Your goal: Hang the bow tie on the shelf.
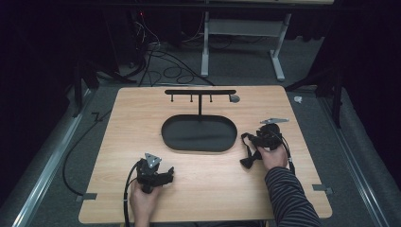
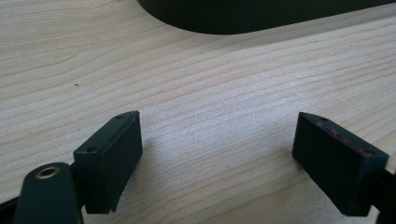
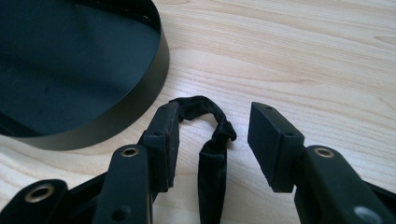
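Observation:
A black fabric strap with a bow-like end lies on the wooden table, just right of a black oval tray. My right gripper hovers low over the strap's far loop. In the right gripper view the strap runs up between the jaws of the right gripper and curls against the left pad; the jaws stand apart and do not press it. The tray's wall is at their left. My left gripper is open over bare wood, the left gripper holding nothing.
A black T-shaped rack with small pegs rises from the tray's back edge, a small grey round piece at its right end. The tray's rim lies ahead of the left gripper. Cables trail off the table's front and over the floor behind.

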`<action>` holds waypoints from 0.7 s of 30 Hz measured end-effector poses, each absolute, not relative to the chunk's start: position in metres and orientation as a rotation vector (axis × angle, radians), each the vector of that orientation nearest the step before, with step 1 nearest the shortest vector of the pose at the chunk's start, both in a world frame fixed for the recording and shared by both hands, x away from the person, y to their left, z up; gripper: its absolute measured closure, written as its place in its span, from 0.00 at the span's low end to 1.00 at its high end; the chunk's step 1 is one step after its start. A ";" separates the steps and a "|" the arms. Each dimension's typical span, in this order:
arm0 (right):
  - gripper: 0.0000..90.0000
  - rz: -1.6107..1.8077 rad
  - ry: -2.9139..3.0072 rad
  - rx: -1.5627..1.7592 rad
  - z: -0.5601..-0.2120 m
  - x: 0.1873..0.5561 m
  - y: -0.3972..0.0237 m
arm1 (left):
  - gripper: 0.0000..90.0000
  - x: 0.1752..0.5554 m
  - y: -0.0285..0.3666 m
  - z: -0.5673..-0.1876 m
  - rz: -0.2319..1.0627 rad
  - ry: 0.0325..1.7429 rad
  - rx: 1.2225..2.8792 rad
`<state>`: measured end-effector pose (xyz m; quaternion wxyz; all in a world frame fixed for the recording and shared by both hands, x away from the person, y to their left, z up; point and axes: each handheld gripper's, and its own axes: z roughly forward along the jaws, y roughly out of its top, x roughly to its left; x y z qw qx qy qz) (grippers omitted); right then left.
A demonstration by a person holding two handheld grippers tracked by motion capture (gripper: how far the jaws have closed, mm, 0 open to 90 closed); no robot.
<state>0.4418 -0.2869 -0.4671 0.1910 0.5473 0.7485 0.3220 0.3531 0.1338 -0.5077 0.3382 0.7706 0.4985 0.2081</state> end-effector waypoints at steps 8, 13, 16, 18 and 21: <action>0.64 0.849 2.119 1.550 -0.476 0.449 -0.282 | 0.18 0.353 0.134 -0.508 0.541 1.298 2.008; 0.69 0.823 2.125 1.570 -0.479 0.451 -0.282 | 0.18 0.353 0.134 -0.508 0.541 1.298 2.008; 0.71 0.809 2.127 1.574 -0.480 0.451 -0.282 | 0.18 0.353 0.134 -0.508 0.542 1.298 2.008; 0.75 0.785 2.138 1.581 -0.482 0.452 -0.282 | 0.18 0.353 0.134 -0.508 0.542 1.298 2.008; 0.77 0.767 2.147 1.591 -0.484 0.453 -0.282 | 0.18 0.353 0.134 -0.508 0.542 1.298 2.008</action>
